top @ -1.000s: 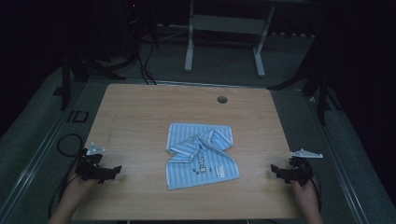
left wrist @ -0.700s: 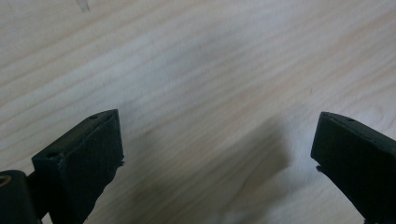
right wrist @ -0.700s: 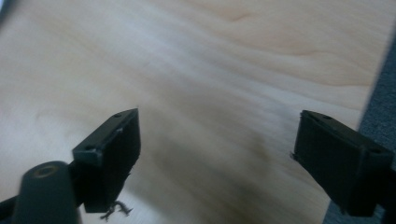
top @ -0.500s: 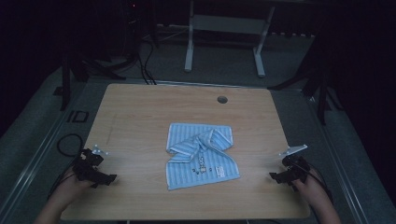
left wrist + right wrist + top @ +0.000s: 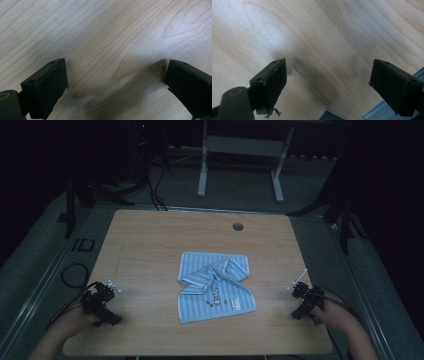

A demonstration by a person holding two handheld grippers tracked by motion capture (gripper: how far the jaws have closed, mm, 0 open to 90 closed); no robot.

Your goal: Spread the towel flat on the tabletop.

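Fingers: your left gripper [image 5: 102, 302] and right gripper [image 5: 305, 300] both stood spread wide, empty, over bare table [image 5: 150, 235]. Item: striped blue towel [image 5: 215, 285], rumpled, mid-table between them, well apart from each; long axis ran near-to-far. Neither hand was clearly nearer, by my judgement; each had to travel inward.

Tabletop [image 5: 150, 235]: pale grained wood, smooth, slight sheen; towel [image 5: 215, 287]: soft striped cloth; tongs [image 5: 116, 85]: matt black ribbed plastic
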